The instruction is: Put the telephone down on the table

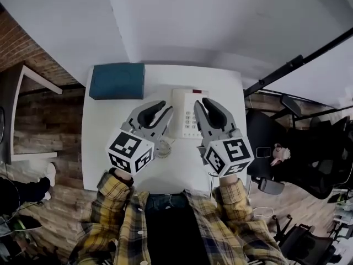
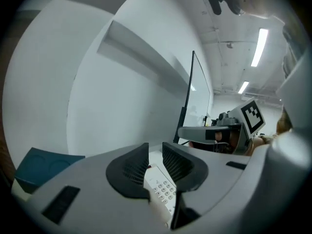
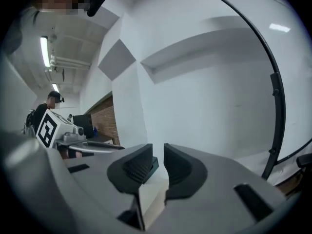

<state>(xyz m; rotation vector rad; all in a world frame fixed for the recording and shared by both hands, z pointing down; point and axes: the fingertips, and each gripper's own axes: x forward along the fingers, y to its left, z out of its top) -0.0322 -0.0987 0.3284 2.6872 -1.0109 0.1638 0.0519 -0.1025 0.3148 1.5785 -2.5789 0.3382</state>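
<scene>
Telephone (image 1: 185, 114) lies flat on white table (image 1: 107, 142), long axis pointing away from person, parallel to both jaw pairs. Left gripper (image 1: 167, 107): jaws nearly together, slim gap, empty; telephone just right, below. Right gripper (image 1: 199, 103): likewise empty; telephone just left, below. Both look equally near.

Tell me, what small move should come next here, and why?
Probably draw both grippers back. The telephone already seems to rest on the table, and the left gripper and right gripper hang by it, jaws nearly together, pinching nothing.
</scene>
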